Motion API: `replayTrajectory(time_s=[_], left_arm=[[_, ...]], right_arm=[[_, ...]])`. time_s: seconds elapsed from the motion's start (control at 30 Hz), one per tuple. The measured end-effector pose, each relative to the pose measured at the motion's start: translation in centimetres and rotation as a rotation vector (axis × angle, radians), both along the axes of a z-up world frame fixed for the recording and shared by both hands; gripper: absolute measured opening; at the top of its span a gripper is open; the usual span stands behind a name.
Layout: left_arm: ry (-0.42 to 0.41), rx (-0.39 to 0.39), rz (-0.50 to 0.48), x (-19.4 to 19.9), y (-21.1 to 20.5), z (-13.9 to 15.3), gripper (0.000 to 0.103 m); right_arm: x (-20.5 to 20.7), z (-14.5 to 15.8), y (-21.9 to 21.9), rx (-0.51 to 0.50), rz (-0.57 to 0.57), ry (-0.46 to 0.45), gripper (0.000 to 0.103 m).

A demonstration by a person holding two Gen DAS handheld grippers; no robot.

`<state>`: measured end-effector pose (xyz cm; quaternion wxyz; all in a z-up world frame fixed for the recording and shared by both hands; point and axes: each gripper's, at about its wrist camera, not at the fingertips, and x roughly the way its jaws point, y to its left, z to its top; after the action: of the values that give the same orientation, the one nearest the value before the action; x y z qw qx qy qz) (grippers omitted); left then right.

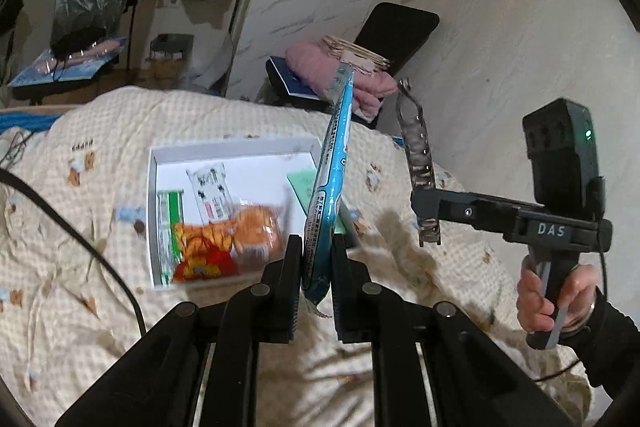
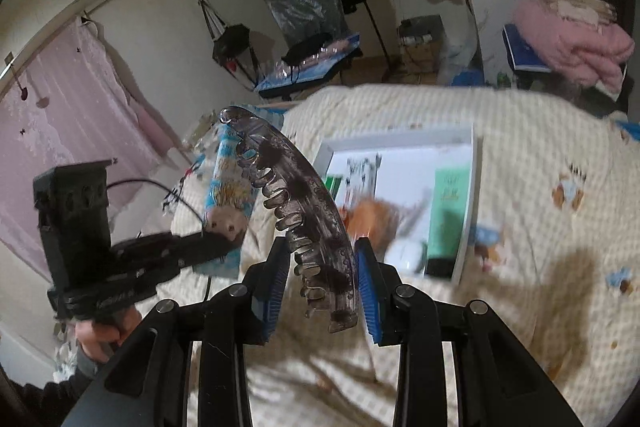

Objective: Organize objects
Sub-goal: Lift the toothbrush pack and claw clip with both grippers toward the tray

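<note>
pink blanket (image 1: 320, 69) piled on black chair (image 1: 400, 23), pink curtain (image 2: 72, 99) at left, checked bedspread (image 1: 100, 131) underneath.

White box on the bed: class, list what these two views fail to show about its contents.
- Left wrist view: the blue packet covers the white box on its right side.
- Right wrist view: the hair claw hides the middle.
- Orange snack bag: motion blur, print unreadable.

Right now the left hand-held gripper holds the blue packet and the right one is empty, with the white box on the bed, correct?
Not quite: the right hand-held gripper is not empty; it holds a dark translucent hair clip, as the right wrist view shows. The left hand-held gripper does hold the blue packet, and the white box is on the bed.
</note>
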<state>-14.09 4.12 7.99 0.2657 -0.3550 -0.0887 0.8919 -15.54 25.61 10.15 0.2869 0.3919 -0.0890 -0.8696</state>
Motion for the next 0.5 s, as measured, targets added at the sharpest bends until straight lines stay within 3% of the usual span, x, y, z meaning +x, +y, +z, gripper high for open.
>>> replayTrajectory(time_s=[0.13, 0.23, 0.4, 0.5], left_arm=[[-0.013, 0.029, 0.007, -3.2, 0.7, -0.8, 0.014], [-0.021, 0.003, 0.048, -5.8, 1.1, -2.0, 0.014], [-0.030, -0.094, 0.079, -9.0, 2.8, -3.9, 0.014], [-0.073, -0.080, 0.070, -10.4, 3.0, -5.4, 0.014]], right_arm=[[-2.4, -0.4, -0.4, -0.030, -0.035, 0.014, 0.035], [-4.7, -1.7, -1.2, -0.004, -0.072, 0.035, 0.035], [-10.0, -6.0, -2.3, 0.055, -0.164, -0.023, 0.035], [-12.5, -8.7, -2.6, 0.072, -0.219, -0.073, 0.035]])
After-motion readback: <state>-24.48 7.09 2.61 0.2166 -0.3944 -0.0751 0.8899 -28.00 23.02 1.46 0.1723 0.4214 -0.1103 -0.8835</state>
